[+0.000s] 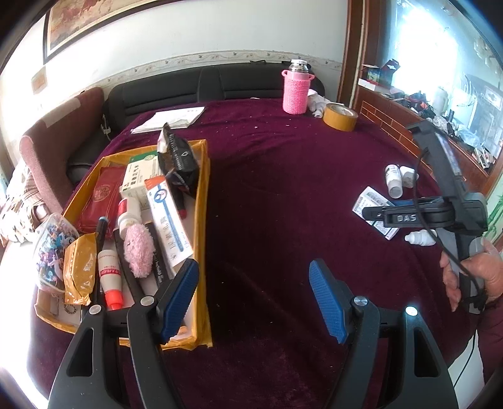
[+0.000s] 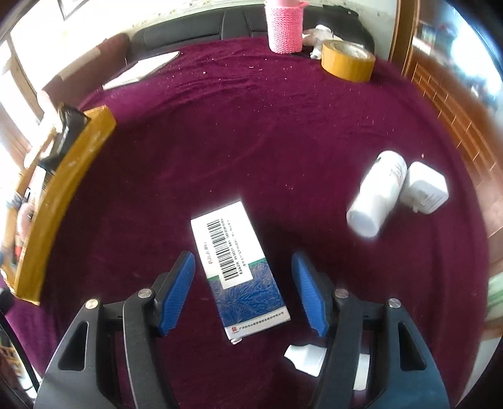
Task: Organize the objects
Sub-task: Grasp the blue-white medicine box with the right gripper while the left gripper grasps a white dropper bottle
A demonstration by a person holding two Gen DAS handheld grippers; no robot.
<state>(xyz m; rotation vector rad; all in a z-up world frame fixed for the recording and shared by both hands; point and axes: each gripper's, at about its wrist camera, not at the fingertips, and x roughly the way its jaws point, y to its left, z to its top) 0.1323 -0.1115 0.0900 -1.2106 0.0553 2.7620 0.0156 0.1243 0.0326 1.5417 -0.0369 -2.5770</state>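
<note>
Right tool (image 2: 242,291) gapes astride barcode box (image 2: 237,270); only left view shows packed tray (image 1: 201,239).

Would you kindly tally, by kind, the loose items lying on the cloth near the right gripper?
Carton: 1
White bottle: 1
Small dropper bottle: 1
White squarish block, kind unclear: 1
Total: 4

I'm looking across a table under a dark maroon cloth (image 1: 283,163), with a black sofa (image 1: 195,91) along the pale wall (image 1: 188,37) behind it. A framed painting (image 1: 94,22) hangs up left, and strong daylight pours through the wood-framed window (image 1: 440,63) at right.
</note>
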